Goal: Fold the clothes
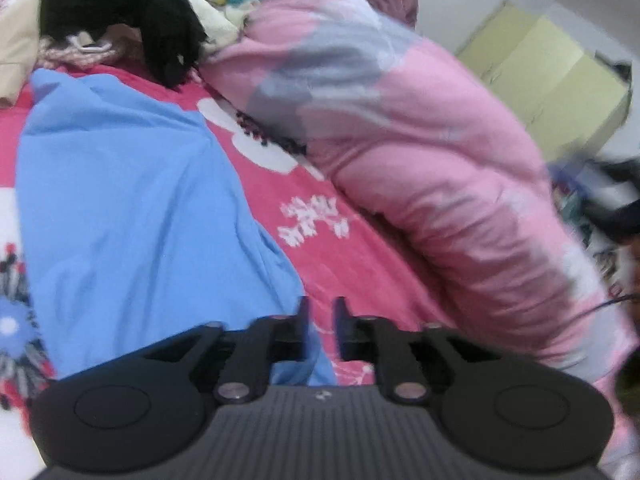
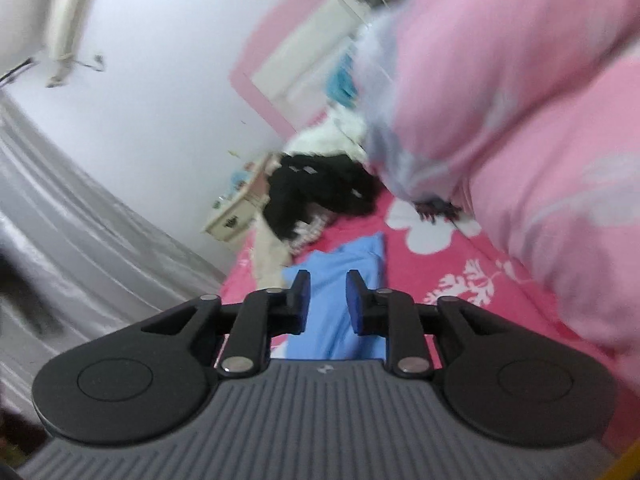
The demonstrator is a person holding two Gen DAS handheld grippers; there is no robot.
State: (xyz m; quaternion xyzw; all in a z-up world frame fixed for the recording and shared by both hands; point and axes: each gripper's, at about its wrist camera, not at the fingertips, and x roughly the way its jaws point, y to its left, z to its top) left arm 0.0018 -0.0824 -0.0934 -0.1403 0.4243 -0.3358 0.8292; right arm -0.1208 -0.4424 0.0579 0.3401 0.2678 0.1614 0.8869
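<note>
Over the red bedsheet [image 1: 352, 256] my left gripper [image 1: 322, 328] and right gripper [image 2: 328, 300] stood slightly parted — both empty — above the blue garment [image 1: 132, 208]

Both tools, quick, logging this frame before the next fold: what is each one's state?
Left tool: open, empty, low over the blue garment's edge.
Right tool: open, holding nothing.

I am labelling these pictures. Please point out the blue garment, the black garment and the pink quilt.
blue garment [image 1: 132, 208]: left wrist view, middle of its flat cloth.
black garment [image 1: 120, 12]: left wrist view, top of the heap.
pink quilt [image 1: 420, 140]: left wrist view, its bulging side.
</note>
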